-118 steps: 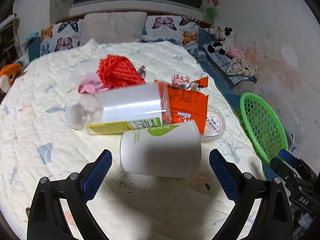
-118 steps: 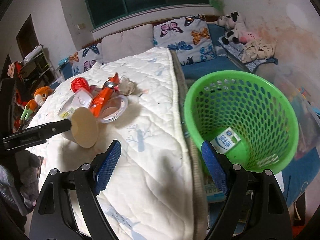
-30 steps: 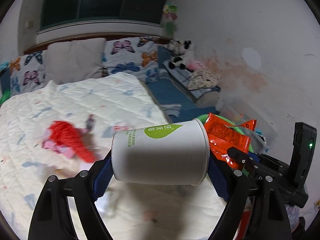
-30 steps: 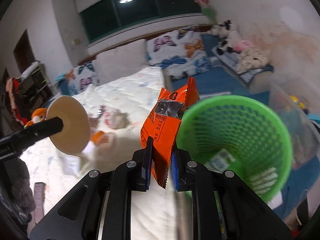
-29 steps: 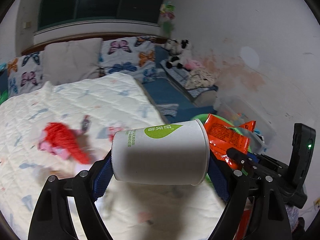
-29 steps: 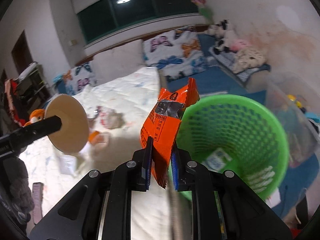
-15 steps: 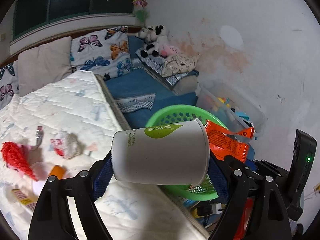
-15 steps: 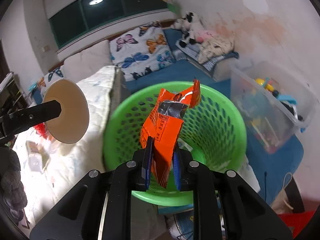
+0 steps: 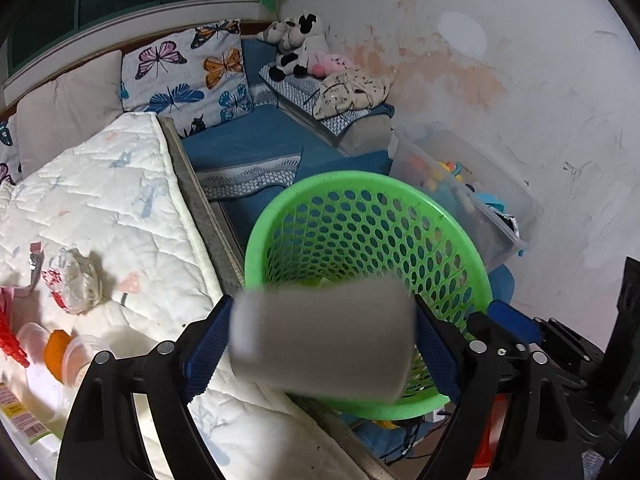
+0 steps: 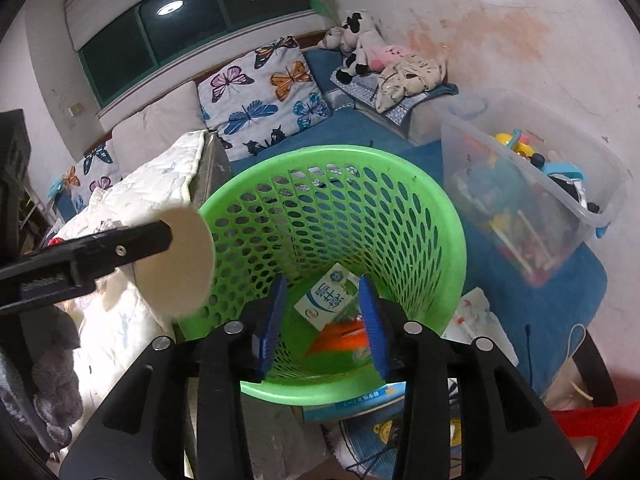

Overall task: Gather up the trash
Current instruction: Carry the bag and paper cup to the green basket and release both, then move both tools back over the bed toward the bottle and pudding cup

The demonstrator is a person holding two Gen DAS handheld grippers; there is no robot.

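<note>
A bed fills the left of both views, covered by a white quilted mattress pad whose right edge runs along a grey board. Butterfly-print cushions and a plain pillow stand at the far end under a dark window, with a ceiling lamp reflected in the glass. Beyond the bed lies blue bedding, and plush toys sit against a stained white wall. A clear storage bin of toys stands right of the green basket, which is on the floor just beside the bed.

The left gripper has its blue pads at both ends of a paper cup (blurred here, so whether they press on it cannot be told); the jaws have just been opening a little. The cup lies sideways over the basket's near-left rim.

The right gripper hangs over the basket mouth with nothing between its pads, its jaws having just been opening. The orange wrapper lies in the basket bottom beside a white milk carton.

Left on the pad are a crumpled wrapper, a red net and small clear cups.
</note>
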